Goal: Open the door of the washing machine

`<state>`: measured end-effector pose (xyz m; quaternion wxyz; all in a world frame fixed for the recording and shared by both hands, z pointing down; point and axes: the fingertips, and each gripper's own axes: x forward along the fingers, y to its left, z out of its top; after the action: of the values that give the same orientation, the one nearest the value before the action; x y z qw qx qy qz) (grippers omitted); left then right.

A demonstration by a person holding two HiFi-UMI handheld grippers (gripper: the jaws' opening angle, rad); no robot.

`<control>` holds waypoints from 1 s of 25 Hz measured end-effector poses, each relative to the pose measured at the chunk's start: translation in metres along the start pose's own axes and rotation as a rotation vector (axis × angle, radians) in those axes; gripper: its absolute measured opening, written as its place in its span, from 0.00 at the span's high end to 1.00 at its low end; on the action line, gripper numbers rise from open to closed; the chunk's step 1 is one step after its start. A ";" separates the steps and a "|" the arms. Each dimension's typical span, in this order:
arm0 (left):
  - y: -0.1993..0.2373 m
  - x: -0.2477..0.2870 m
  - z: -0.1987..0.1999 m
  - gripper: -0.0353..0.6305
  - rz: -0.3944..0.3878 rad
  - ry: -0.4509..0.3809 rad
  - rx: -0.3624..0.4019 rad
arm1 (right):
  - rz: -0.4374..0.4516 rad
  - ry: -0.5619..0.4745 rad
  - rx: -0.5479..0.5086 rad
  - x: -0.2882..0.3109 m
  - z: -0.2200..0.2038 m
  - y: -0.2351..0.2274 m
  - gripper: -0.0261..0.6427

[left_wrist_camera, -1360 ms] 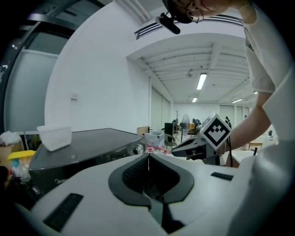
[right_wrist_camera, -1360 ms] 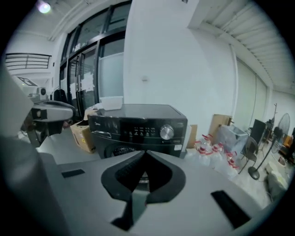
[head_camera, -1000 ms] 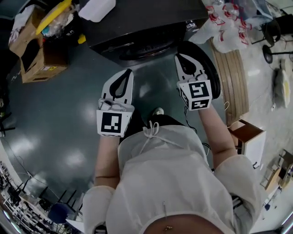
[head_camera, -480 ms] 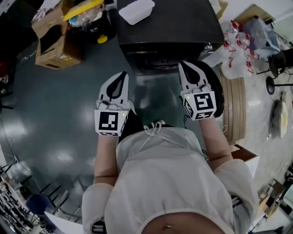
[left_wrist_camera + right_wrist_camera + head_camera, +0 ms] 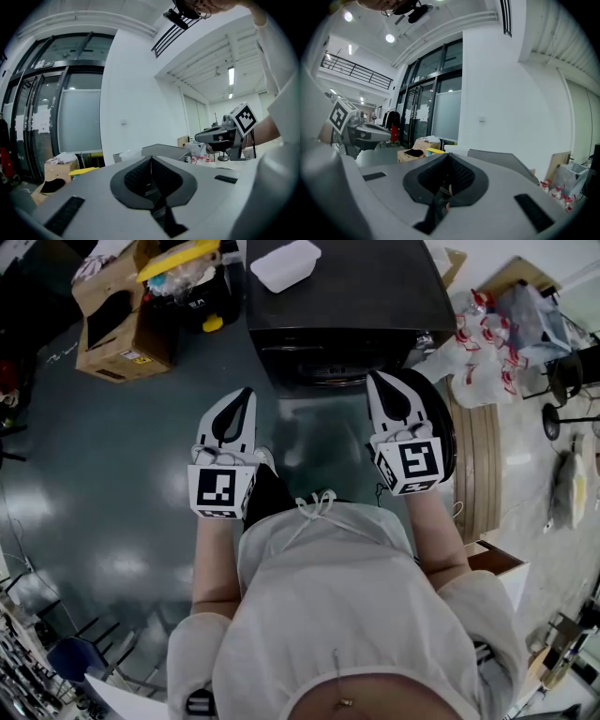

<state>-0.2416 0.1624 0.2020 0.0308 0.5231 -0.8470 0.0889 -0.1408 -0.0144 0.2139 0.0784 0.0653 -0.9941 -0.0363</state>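
The black washing machine (image 5: 347, 306) stands at the top of the head view, its drum opening (image 5: 328, 371) facing me. Its dark round door (image 5: 444, 427) stands swung out to the right, partly hidden behind my right gripper (image 5: 382, 381). That gripper is shut and holds nothing, its tips apart from the door. My left gripper (image 5: 241, 397) hovers over the floor to the left of the machine's front, also shut and empty. In the left gripper view the jaws (image 5: 151, 159) meet; in the right gripper view the jaws (image 5: 447, 157) meet too.
A white tray (image 5: 286, 263) lies on top of the machine. Cardboard boxes (image 5: 112, 324) with clutter stand at the upper left. Plastic bags (image 5: 487, 343) and round wooden boards (image 5: 478, 465) sit to the right of the door. The person's body fills the lower part of the head view.
Both grippers have lifted and drawn back a little from the machine's front, still shut. The head view has shifted, and more of the machine's top shows now.
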 end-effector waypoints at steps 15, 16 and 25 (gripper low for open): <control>-0.022 -0.013 0.005 0.91 -0.016 -0.006 -0.024 | 0.010 0.027 0.056 -0.026 -0.014 0.003 0.96; -0.023 -0.014 0.005 0.91 -0.017 -0.007 -0.026 | 0.009 0.028 0.056 -0.027 -0.015 0.003 0.96; -0.037 -0.017 0.004 0.91 -0.027 -0.016 -0.005 | 0.010 0.031 0.057 -0.042 -0.019 0.004 0.96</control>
<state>-0.2003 0.1604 0.1999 0.0262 0.5350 -0.8404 0.0822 -0.0966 -0.0062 0.2270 0.0921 0.0630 -0.9937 -0.0065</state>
